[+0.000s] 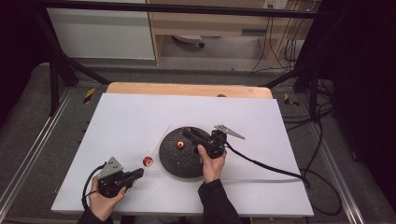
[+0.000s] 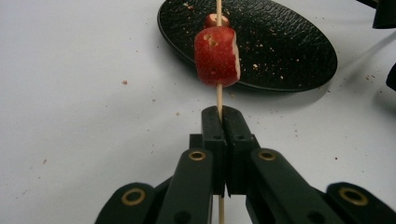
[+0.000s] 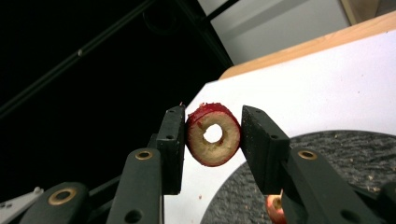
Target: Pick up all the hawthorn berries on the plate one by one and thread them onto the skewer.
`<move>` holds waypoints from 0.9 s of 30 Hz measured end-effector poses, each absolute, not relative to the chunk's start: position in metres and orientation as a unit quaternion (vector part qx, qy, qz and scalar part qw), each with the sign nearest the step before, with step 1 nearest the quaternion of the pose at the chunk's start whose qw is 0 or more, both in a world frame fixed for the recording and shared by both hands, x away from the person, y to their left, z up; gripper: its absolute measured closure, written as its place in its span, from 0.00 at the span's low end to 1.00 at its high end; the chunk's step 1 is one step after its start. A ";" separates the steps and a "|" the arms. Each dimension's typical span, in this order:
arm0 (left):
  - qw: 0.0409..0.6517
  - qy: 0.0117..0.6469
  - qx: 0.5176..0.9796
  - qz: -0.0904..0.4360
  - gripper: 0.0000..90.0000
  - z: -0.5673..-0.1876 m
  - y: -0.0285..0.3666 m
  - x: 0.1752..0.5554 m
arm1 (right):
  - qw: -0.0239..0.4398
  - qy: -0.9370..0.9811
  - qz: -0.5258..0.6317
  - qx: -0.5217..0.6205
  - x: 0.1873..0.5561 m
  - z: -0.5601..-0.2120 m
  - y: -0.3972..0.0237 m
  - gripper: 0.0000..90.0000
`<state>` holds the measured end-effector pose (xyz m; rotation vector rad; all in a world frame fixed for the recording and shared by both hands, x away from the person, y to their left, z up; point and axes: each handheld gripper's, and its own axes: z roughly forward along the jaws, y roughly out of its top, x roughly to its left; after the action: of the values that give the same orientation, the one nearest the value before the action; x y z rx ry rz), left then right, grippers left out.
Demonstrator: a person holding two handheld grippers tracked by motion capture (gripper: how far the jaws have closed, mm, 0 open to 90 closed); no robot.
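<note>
Right gripper view shows jaws clamping a cored fruit ring (image 3: 213,140); left jaws pinch the skewer (image 2: 218,100).

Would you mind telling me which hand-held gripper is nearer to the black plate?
Right. The right hand-held gripper hangs over the black plate, holding a red ring slice; the left hand-held gripper sits beside it, clamping the skewer.

The skewer (image 2: 219,100) runs out of sight between the left tool's (image 2: 222,122) shut jaws; a second red piece (image 3: 274,208), perhaps another ring, is half-hidden behind the right tool (image 3: 212,135).
</note>
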<state>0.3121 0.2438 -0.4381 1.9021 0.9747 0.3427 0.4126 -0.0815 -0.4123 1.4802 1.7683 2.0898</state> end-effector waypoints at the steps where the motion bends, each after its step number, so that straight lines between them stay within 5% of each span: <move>1: 0.469 0.397 0.776 0.140 0.98 -0.438 0.243 0.312 | 0.016 0.564 0.675 0.477 0.413 -0.413 -0.081 0.69; 27: 0.477 0.381 0.781 0.130 0.98 -0.438 0.219 0.307 | 0.047 0.494 0.726 0.476 0.417 -0.408 -0.083 0.69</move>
<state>0.3069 0.2188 -0.4382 1.9076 0.9308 0.3176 0.4171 -0.0829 -0.4081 1.4517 1.5078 2.2143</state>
